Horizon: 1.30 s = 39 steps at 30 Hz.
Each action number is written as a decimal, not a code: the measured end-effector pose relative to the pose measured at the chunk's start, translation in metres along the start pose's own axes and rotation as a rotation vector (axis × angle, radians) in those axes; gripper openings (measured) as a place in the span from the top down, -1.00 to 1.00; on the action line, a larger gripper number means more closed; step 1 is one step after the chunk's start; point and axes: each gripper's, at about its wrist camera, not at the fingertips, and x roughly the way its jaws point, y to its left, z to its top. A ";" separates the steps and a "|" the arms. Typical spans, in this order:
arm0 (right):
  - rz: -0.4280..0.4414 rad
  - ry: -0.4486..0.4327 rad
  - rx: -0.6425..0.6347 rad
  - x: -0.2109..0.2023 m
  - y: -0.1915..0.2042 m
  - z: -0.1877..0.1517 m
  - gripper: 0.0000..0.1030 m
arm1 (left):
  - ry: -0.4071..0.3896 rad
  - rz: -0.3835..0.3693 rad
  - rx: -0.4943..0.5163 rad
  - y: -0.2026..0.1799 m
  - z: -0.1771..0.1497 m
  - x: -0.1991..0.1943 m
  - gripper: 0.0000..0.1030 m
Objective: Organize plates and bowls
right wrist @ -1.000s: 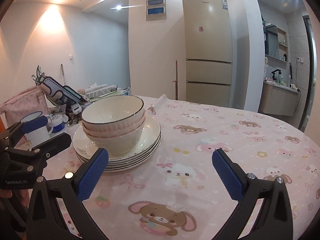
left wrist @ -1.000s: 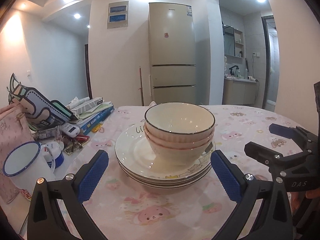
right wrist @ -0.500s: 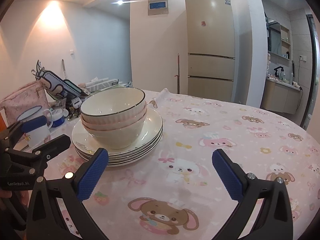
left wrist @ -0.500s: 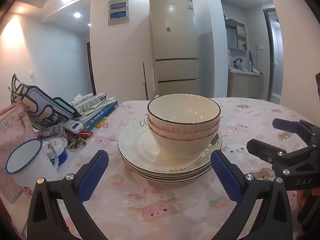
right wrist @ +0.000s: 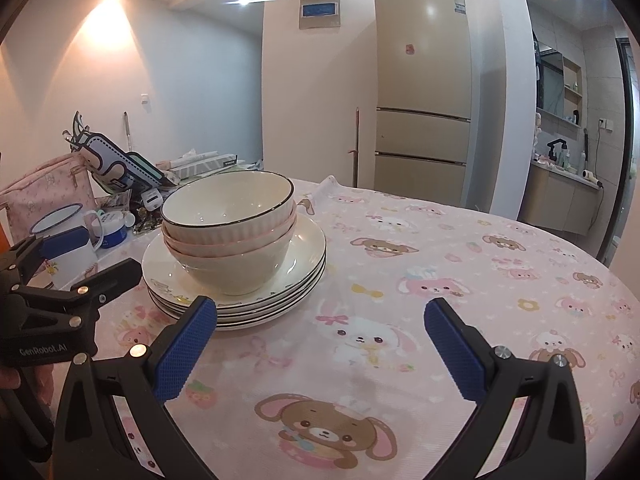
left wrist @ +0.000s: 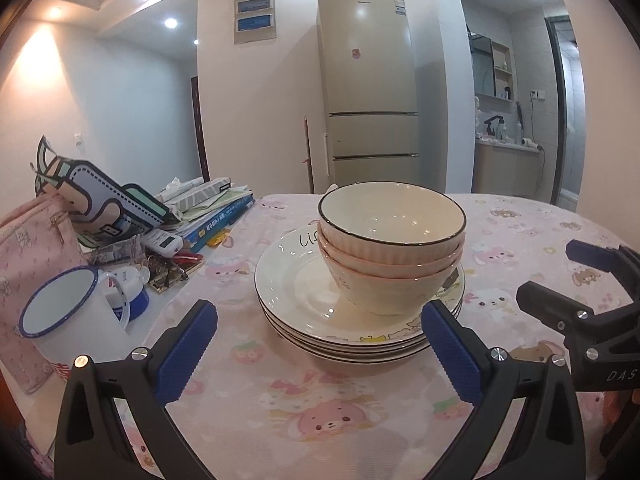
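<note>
Three nested cream bowls [left wrist: 390, 246] stand on a stack of several white plates [left wrist: 304, 300] on the pink cartoon tablecloth; the bowls [right wrist: 228, 236] and the plates [right wrist: 308, 248] also show in the right wrist view. My left gripper [left wrist: 318, 352] is open and empty, just in front of the stack. My right gripper [right wrist: 320, 344] is open and empty, in front of the stack and to its right; it also shows in the left wrist view [left wrist: 560, 276]. The left gripper appears at the left edge of the right wrist view [right wrist: 88, 254].
A white enamel mug [left wrist: 68, 320] with a blue rim, a pink bag [left wrist: 28, 240], books and small clutter [left wrist: 168, 248] crowd the table's left side. A fridge [left wrist: 368, 88] stands behind the table. The tablecloth [right wrist: 480, 280] stretches to the right of the stack.
Both grippers have drawn a little closer to the stack and sit lower, so the bowls and plates look larger. Both stay open and empty.
</note>
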 end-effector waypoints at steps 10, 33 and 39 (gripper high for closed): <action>0.005 0.005 0.010 0.001 -0.002 0.001 -1.00 | 0.001 0.020 0.045 -0.008 0.001 0.000 -1.00; 0.002 0.000 0.005 0.001 0.000 -0.001 -1.00 | -0.057 0.020 -0.028 0.004 0.000 -0.012 -1.00; 0.002 0.000 0.006 0.002 0.000 -0.001 -1.00 | -0.056 0.025 -0.009 0.001 0.000 -0.012 -1.00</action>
